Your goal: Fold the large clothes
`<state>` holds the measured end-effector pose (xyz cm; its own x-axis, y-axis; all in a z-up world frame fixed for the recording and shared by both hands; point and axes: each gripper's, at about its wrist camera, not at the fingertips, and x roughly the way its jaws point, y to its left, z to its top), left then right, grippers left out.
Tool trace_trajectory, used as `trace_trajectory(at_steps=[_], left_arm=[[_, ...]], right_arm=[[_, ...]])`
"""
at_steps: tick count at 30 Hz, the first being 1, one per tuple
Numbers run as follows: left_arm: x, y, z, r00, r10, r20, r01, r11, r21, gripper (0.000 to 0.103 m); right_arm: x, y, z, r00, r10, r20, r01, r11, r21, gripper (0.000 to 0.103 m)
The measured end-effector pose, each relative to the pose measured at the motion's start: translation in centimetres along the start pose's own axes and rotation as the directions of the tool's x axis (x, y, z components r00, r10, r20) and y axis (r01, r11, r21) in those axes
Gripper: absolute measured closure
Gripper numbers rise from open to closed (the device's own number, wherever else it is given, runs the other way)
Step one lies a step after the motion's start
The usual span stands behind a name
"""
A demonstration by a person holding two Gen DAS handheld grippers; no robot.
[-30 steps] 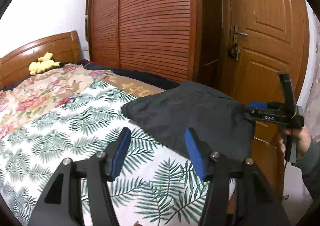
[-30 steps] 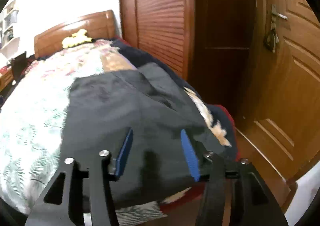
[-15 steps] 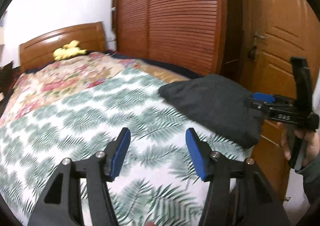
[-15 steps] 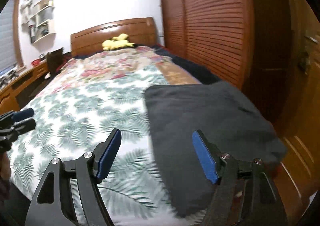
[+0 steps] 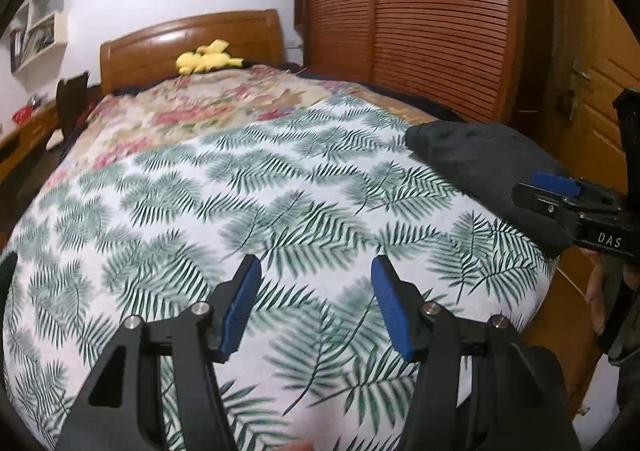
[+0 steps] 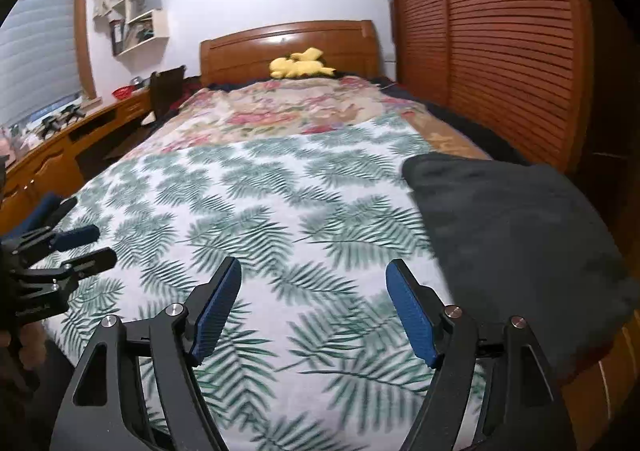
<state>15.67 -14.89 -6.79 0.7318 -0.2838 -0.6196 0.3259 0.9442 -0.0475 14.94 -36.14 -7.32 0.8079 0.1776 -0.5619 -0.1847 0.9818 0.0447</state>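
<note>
Bed's leaf-print sheet (image 6: 256,211): folded dark garment (image 6: 512,235) overhangs its corner; your left tool (image 5: 316,303) and right tool (image 6: 314,305), both wide and empty, could nudge it off.

Right gripper (image 6: 314,305), lower centre of frame: black arms, blue pads, jaws just opened wider, nothing between them. Beneath it, palm-leaf bedspread (image 6: 256,211) across the middle of the frame. Folded dark garment (image 6: 508,227), right of frame, lying on the bedspread near the bed's edge. Floral quilt (image 6: 288,111), upper centre, beyond the leaf print. Yellow plush toy (image 6: 300,67) against the wooden headboard (image 6: 248,47). Slatted wardrobe doors (image 6: 500,31), upper right. Wall shelves (image 6: 140,7), upper left, contents too blurred to identify. Left gripper (image 6: 86,245), left edge, jaws apart, empty.
</note>
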Motion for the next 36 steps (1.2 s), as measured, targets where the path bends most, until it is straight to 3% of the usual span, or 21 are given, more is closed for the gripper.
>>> trace_trajectory(at_steps=[4,16,26,36], left_arm=[[-1.0,2.2,-1.5,0.997,0.078,-0.005,-0.079,0.996,-0.036,0.047],[-6.0,7.7,-5.3,0.976,0.218,-0.001,-0.216,0.968,-0.131,0.047],[-12.4,11.0,-6.7,0.954,0.292,0.062,-0.274,0.941,-0.200,0.047],[-17.6,11.8,-5.8,0.931,0.327,0.161,-0.284,0.929,-0.239,0.047]], right_arm=[[0.8,2.5,-0.5,1.000,0.025,-0.019,-0.025,1.000,-0.018,0.023],[0.4,9.9,-1.9,0.993,0.115,-0.022,-0.116,0.992,-0.048,0.023],[-1.3,15.8,-1.0,0.980,0.197,0.022,-0.194,0.977,-0.092,0.023],[-5.1,18.9,0.9,0.969,0.217,0.119,-0.200,0.969,-0.143,0.023]])
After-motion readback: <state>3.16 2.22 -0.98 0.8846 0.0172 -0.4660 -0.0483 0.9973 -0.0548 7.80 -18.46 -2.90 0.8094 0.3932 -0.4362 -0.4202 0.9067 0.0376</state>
